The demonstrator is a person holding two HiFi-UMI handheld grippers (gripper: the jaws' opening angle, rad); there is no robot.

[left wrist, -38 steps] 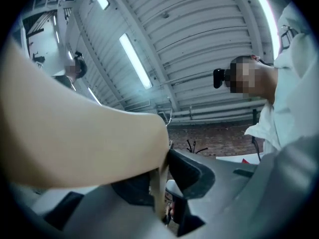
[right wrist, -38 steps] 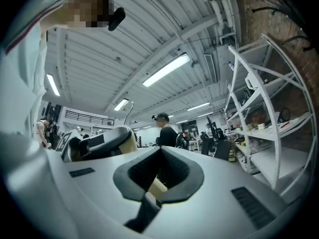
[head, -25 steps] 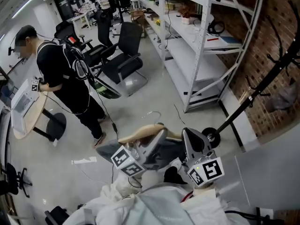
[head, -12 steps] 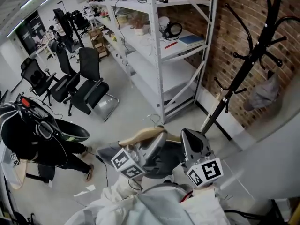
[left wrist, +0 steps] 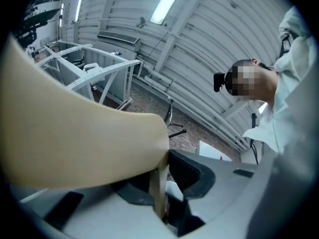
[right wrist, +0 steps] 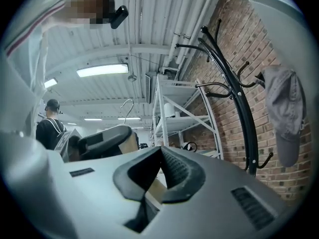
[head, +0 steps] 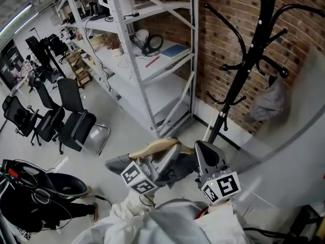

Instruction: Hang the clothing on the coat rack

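Note:
A light wooden hanger (head: 152,147) carries a dark grey garment (head: 179,165) low in the head view. My left gripper (head: 165,159) is shut on the hanger's left arm, and the wood (left wrist: 75,143) fills the left gripper view above the gripper (left wrist: 162,203). My right gripper (head: 207,155) is shut on the hanger's other end, where a strip of wood (right wrist: 157,190) sits between the jaws of the gripper (right wrist: 158,169). The black coat rack (head: 254,50) stands ahead to the right against the brick wall, also in the right gripper view (right wrist: 239,98).
A grey cap (head: 266,103) hangs on a lower hook of the rack. White metal shelving (head: 152,60) stands left of the rack. Black office chairs (head: 71,126) are at the left, a person in black (head: 30,202) at the bottom left. A pale curved panel (head: 299,151) rises at the right.
The head view has swung from the person and chairs toward the shelving and coat rack, which now stands closer. Both grippers keep their hold on the hanger.

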